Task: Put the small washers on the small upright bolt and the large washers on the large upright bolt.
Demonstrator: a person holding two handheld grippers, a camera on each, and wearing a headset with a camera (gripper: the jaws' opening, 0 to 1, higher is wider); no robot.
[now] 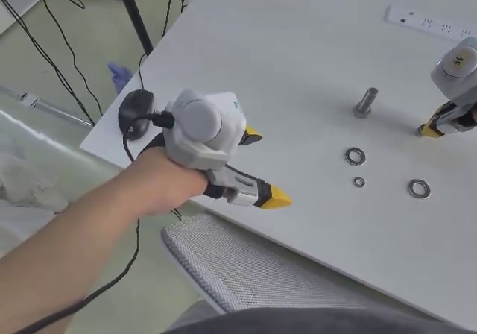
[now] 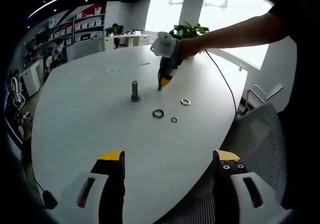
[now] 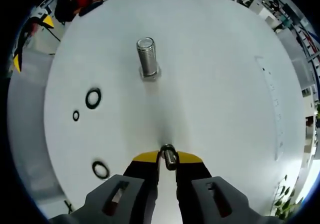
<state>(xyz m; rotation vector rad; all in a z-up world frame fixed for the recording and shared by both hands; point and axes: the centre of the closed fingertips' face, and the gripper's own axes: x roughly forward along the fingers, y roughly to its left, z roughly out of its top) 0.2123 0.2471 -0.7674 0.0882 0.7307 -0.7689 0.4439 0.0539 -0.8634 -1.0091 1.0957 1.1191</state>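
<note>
Right gripper clamped on small bolt, near large bolt. Left gripper spread wide, empty. Washers lay loose beside large bolt. Likely next: release, fetch small washer.

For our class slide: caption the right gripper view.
Right tool grips the small bolt; large bolt upright, three washers loose.
</note>
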